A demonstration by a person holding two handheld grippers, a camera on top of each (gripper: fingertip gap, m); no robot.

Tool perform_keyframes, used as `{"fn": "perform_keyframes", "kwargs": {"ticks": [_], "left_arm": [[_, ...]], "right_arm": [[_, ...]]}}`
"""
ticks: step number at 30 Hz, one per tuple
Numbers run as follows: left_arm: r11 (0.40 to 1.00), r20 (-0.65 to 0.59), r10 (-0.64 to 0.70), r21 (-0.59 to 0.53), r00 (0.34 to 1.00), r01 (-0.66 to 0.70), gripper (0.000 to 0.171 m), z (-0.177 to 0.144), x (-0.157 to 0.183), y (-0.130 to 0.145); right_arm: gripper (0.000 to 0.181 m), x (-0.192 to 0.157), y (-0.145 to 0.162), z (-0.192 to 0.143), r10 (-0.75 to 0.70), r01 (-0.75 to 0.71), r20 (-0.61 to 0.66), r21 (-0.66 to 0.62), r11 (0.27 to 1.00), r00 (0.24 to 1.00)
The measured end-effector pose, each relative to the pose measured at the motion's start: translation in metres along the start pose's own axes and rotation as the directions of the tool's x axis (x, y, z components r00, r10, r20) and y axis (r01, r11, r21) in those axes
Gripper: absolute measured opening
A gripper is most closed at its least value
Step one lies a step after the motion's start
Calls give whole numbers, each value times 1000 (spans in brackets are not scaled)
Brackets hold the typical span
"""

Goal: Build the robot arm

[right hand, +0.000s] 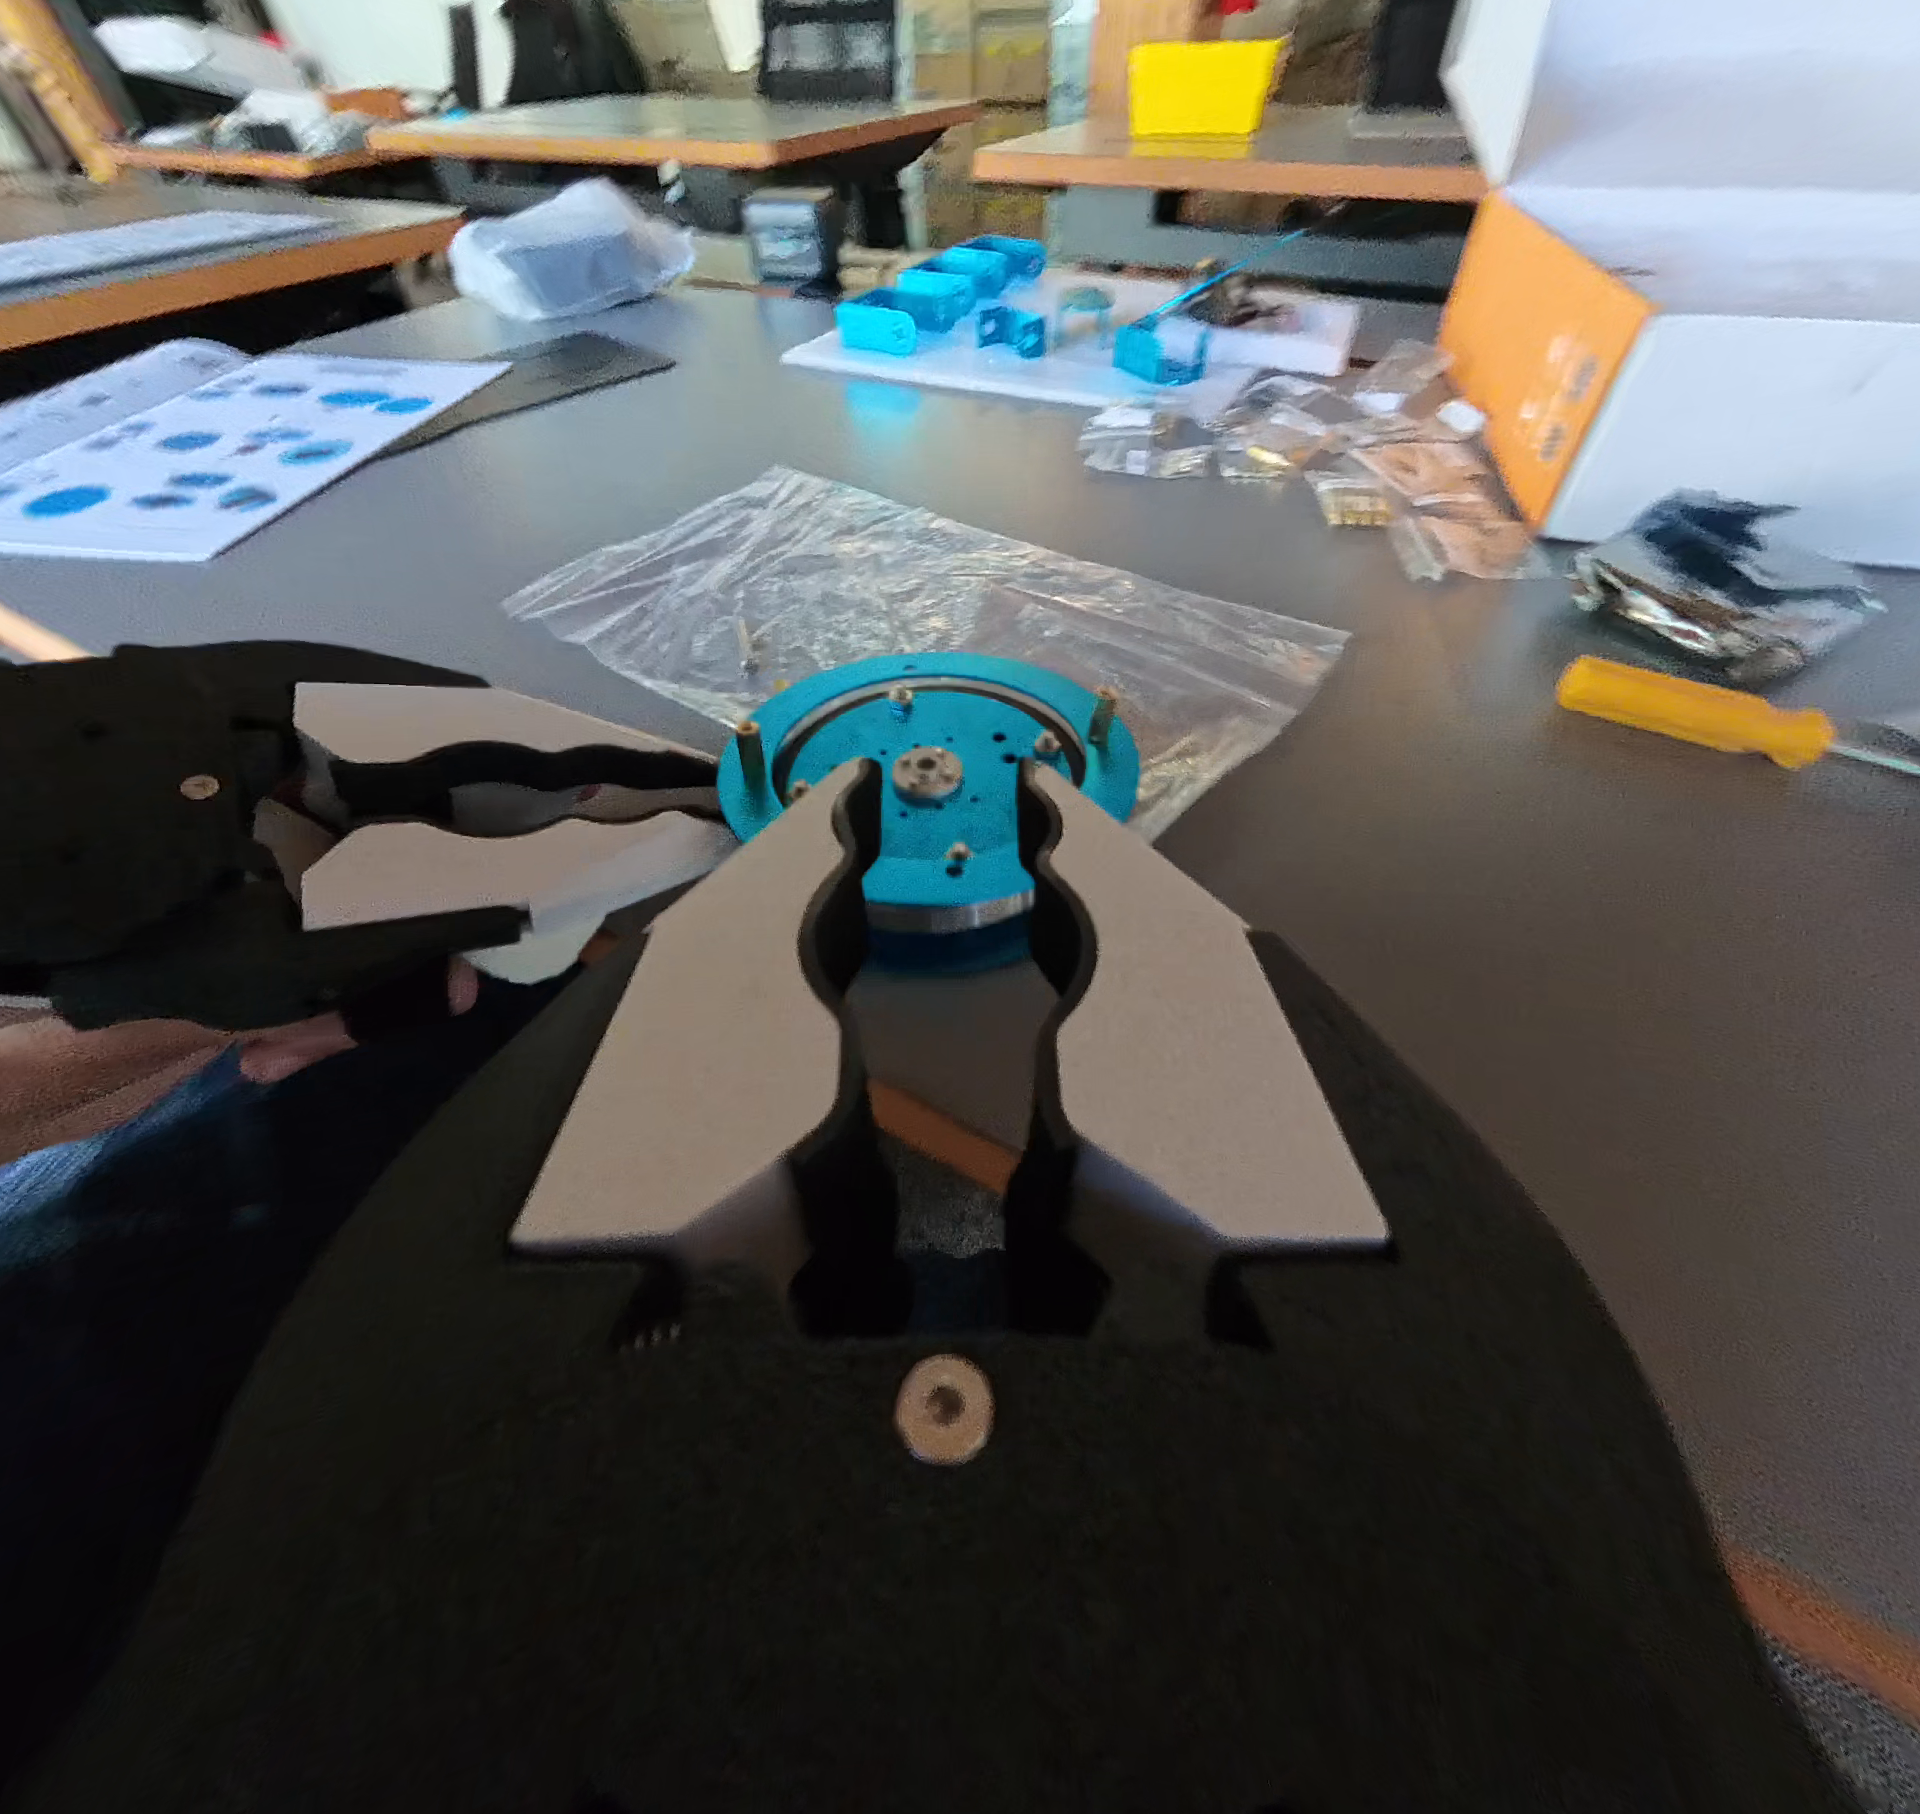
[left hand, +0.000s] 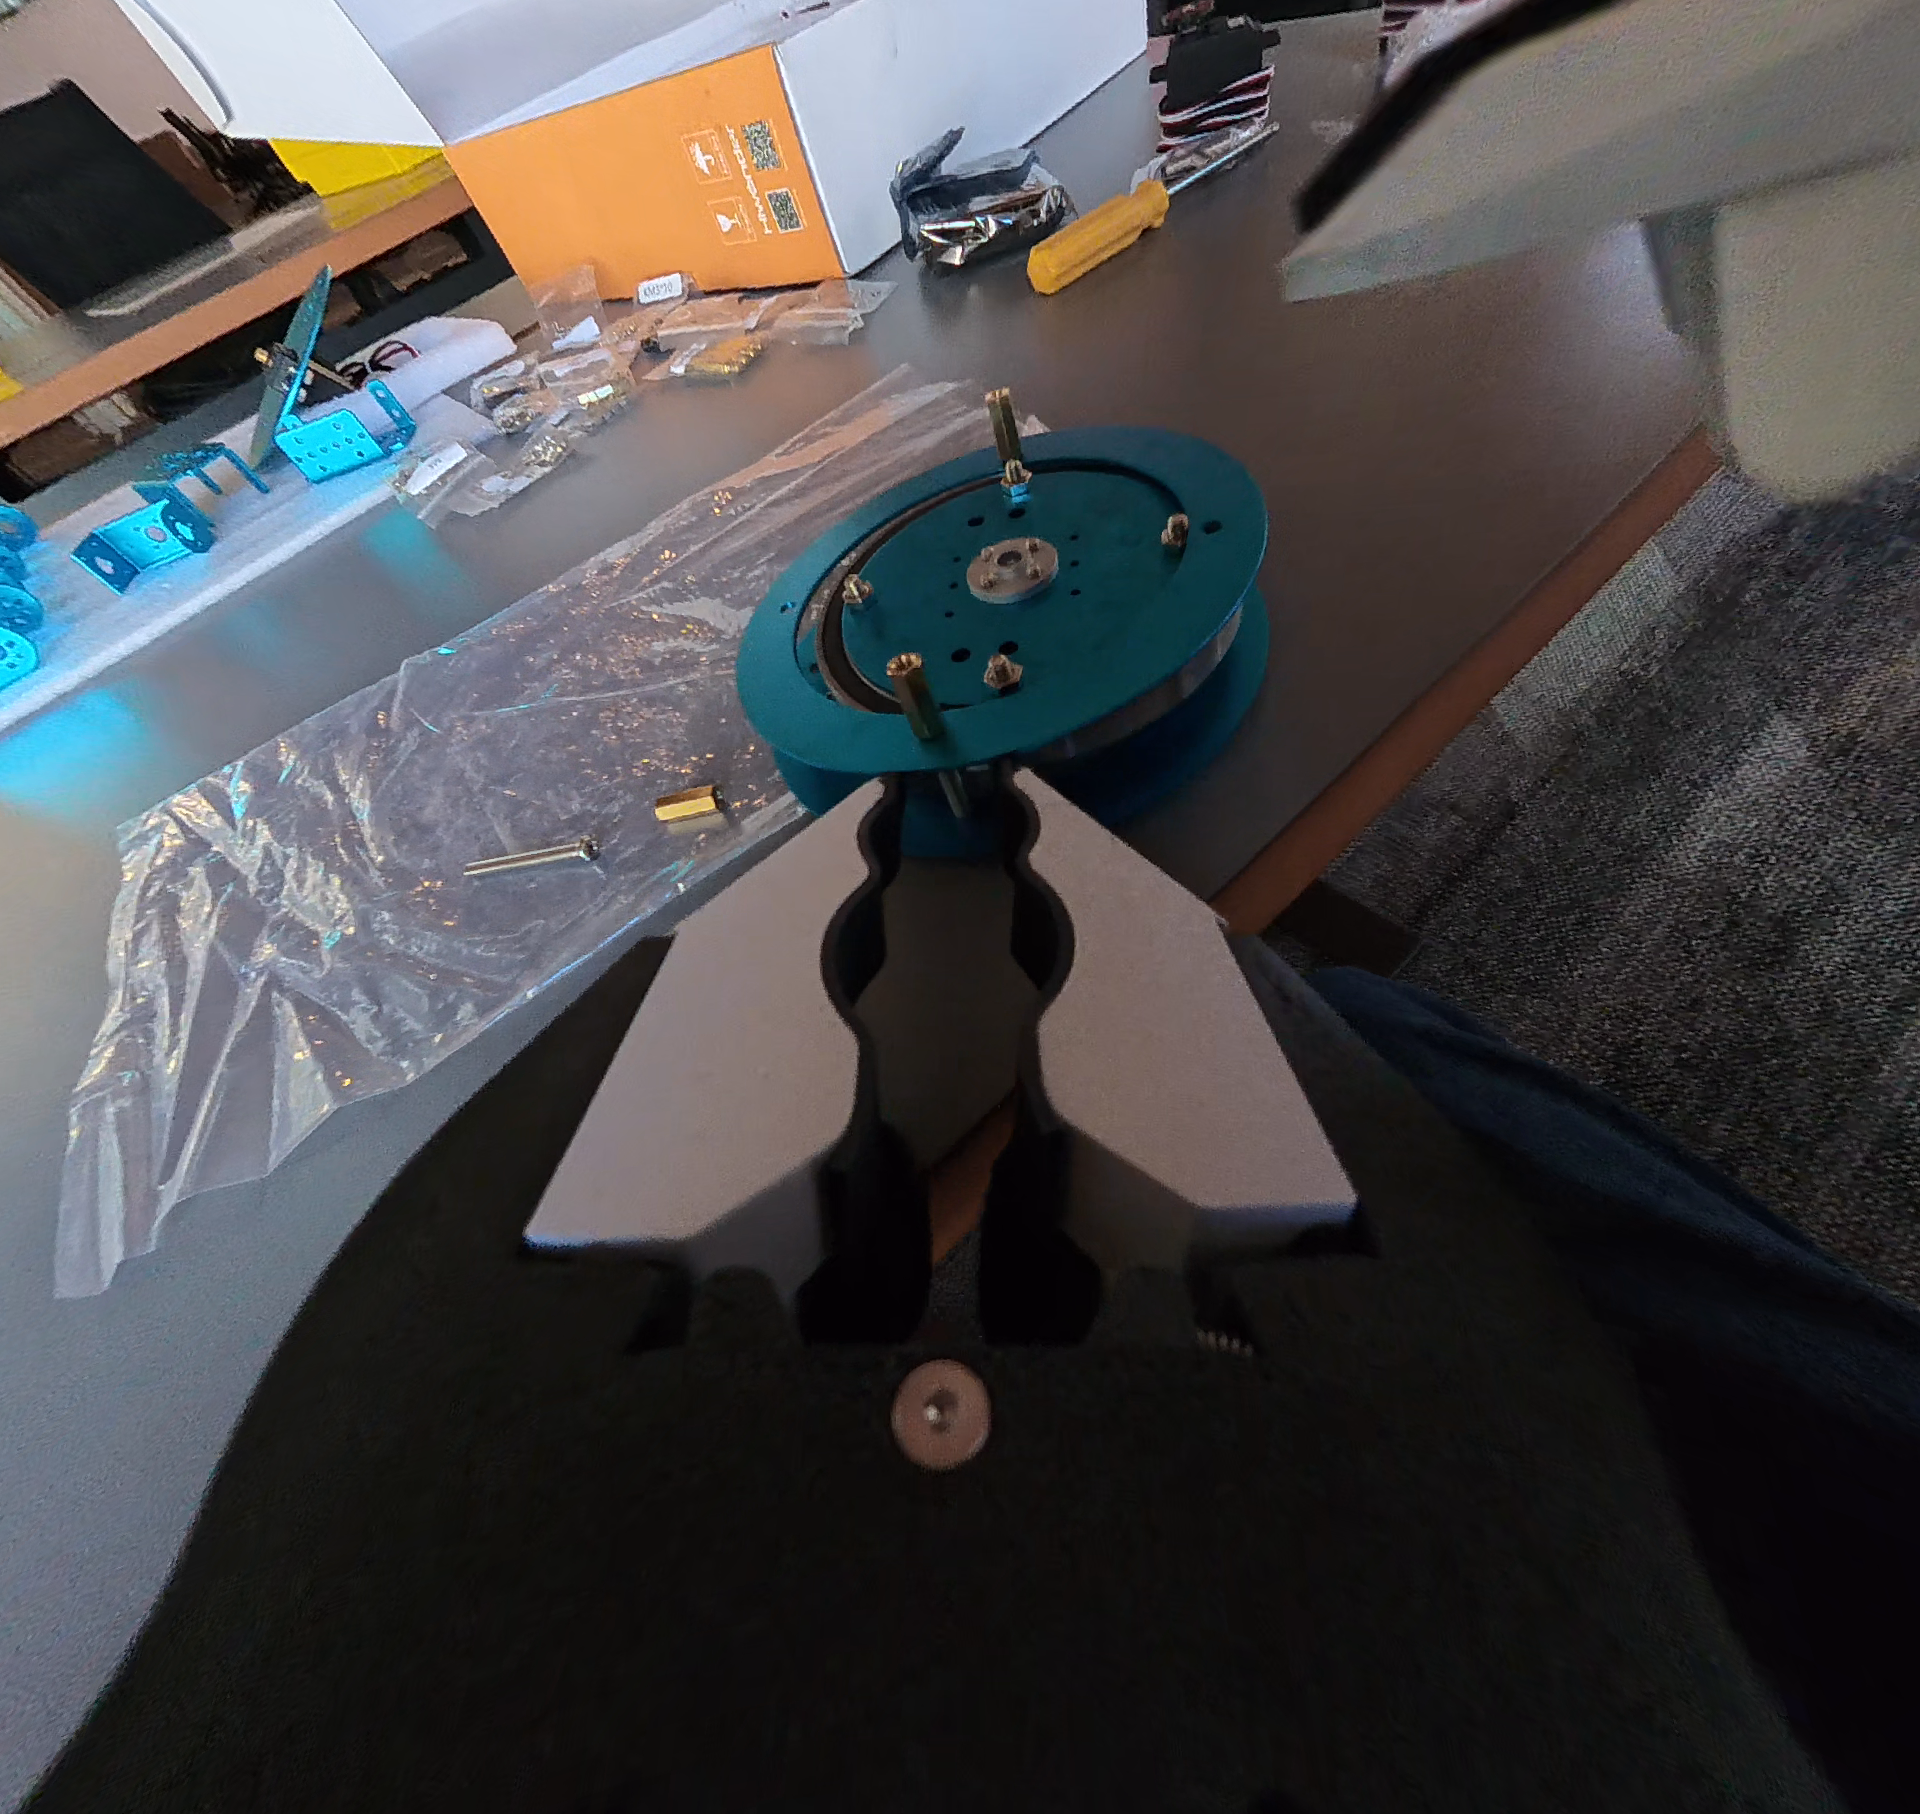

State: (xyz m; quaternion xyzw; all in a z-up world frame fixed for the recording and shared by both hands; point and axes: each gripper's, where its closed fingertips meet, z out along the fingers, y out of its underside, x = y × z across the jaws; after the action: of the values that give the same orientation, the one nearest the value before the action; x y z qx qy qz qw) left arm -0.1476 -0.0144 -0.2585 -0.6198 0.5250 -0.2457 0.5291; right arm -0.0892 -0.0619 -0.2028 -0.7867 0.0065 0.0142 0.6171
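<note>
Grey tabletop (left hand: 1351, 414) with an orange edge, spread with kit parts. At the far side, an opened white-and-orange carton (left hand: 644, 175), flaps up. Nearer, a crumpled clear plastic bag (left hand: 416, 829) lying flat, its right end tucked under the blue turntable (left hand: 1122, 559). Off to the left in the right wrist view, a printed sheet (right hand: 208, 434) with blue pictures.

Blue turntable close to the near table edge, flat on its base: a round ring over a thicker lower disc, with a silver hub (left hand: 1006, 569) at the centre. Two tall brass posts (left hand: 912, 694) upright on the ring, on opposite sides, plus a few short brass nuts.

Left gripper (left hand: 953, 788) reaching in low from the side, tips just under the ring's rim with a thin pin between them. Only a narrow gap between the tips; impossible to say whether clamped on the pin or merely beside it. Right gripper (right hand: 943, 772) above the turntable's near half, jaws plainly apart with the hub seen between them, nothing held.

Beyond, a yellow-handled screwdriver (left hand: 1096, 237) near the carton, blue metal brackets (left hand: 343, 445) on a white pad, and small clear packets of hardware (left hand: 582, 382). On the plastic bag, a long screw (left hand: 532, 857) and, just beside it, a short loose brass standoff (left hand: 688, 805).
</note>
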Motion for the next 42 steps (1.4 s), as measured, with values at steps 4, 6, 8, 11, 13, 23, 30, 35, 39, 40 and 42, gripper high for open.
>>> {"fn": "perform_keyframes", "kwargs": {"ticks": [4, 6, 8, 11, 13, 23, 30, 35, 39, 40, 42], "left_arm": [[998, 29, 59, 8, 998, -59, 11, 0, 0, 0], [997, 39, 77, 12, 996, -78, 10, 0, 1, 0], [995, 48, 94, 13, 994, -94, 11, 0, 1, 1], [998, 60, 58, 5, 997, -58, 11, -2, 1, 1], [1000, 65, -3, -1, 998, 3, 11, -7, 2, 2], [937, -33, -287, 201, 957, 287, 13, -64, 13, -7], [917, -9, -344, 214, 939, 337, 14, -69, 6, 23], [912, -61, -340, 222, 939, 345, 13, -71, 19, 38], [918, -99, -315, 220, 944, 329, 13, -68, 35, 52], [918, -112, -312, 220, 943, 330, 13, -67, 40, 55], [919, -134, -302, 221, 944, 325, 13, -64, 50, 63]], "right_arm": [[18, -7, 13, 33, -65, 112, 246, -184, 977, 967], [13, -15, 18, 42, -68, 156, 345, -233, 960, 936], [9, -22, 21, 49, -85, 190, 388, -240, 952, 918], [2, -27, 40, 53, -175, 302, 402, -279, 912, 899], [0, -24, 37, 52, -256, 352, 346, -250, 902, 903], [35, -51, 33, 31, -393, 506, 385, -257, 823, 835], [17, -53, 44, 41, -573, 636, 280, -279, 720, 770], [16, -54, 45, 40, -630, 657, 197, -316, 685, 751], [16, -61, 38, 38, -663, 667, 145, -335, 665, 735], [16, -61, 37, 39, -673, 671, 132, -342, 658, 728], [15, -60, 41, 42, -682, 671, 128, -380, 636, 720]]}}
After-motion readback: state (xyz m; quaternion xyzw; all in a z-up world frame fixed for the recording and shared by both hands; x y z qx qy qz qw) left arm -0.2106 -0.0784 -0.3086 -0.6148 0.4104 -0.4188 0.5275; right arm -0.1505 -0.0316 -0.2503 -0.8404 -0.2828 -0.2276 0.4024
